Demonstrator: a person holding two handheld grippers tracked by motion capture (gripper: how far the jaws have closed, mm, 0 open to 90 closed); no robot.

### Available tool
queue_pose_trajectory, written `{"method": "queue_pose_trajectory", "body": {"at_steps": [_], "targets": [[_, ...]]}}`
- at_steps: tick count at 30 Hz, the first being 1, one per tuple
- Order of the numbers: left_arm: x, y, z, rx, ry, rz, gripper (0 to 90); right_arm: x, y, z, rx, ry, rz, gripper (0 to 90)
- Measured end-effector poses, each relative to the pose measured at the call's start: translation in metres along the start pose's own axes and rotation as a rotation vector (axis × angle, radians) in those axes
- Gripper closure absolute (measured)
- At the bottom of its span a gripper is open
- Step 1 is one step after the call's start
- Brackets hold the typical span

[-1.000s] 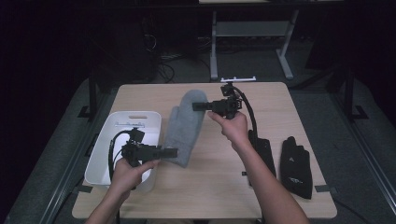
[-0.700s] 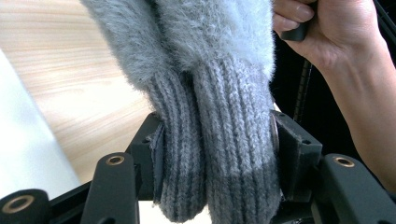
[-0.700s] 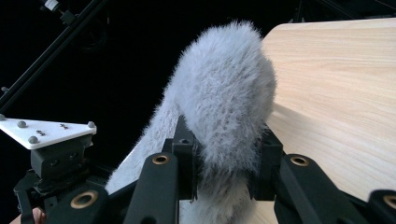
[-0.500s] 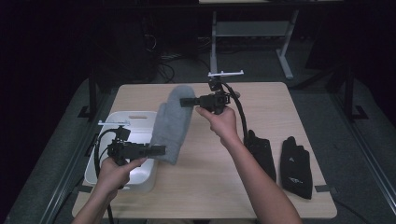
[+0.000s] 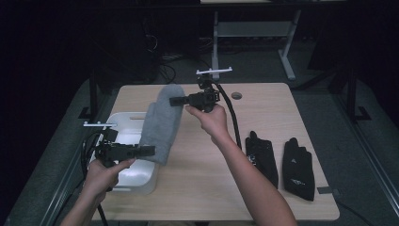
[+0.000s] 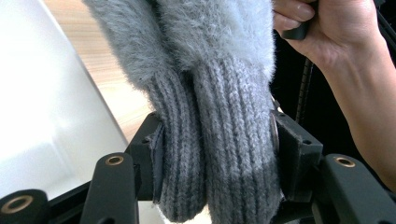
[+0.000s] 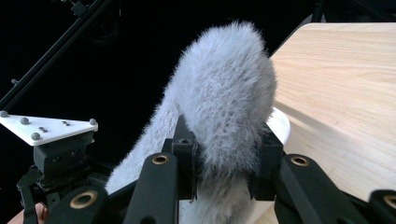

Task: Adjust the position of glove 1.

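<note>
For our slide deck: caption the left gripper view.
Left gripper clamps grey mittens' ribbed cuffs above white bin.

The room is dark, with light falling mainly on the pale wood-grain counter [image 5: 263, 108], which has a small round grommet (grey) [image 5: 236, 95] near its far edge. Grey carpet floor [image 5: 263, 66] lies beyond it. A white-legged desk frame [image 5: 254, 29] stands at the back, with tangled cables [image 5: 162, 44] on the floor to its left.
</note>
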State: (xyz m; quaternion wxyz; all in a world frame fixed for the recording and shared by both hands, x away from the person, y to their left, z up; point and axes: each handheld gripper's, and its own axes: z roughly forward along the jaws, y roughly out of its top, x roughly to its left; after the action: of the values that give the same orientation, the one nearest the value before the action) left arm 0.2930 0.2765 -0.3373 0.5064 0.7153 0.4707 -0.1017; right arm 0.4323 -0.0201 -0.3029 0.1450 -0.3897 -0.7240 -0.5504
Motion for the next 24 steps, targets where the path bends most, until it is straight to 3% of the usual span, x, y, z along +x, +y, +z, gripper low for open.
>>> {"method": "queue_pose_trajectory", "body": {"at_steps": [24], "targets": [[0.02,-0.011,-0.038,-0.036,0.047,-0.036,43.0,0.017,0.011,0.05,0.041,0.03,-0.01,68.6]]}}
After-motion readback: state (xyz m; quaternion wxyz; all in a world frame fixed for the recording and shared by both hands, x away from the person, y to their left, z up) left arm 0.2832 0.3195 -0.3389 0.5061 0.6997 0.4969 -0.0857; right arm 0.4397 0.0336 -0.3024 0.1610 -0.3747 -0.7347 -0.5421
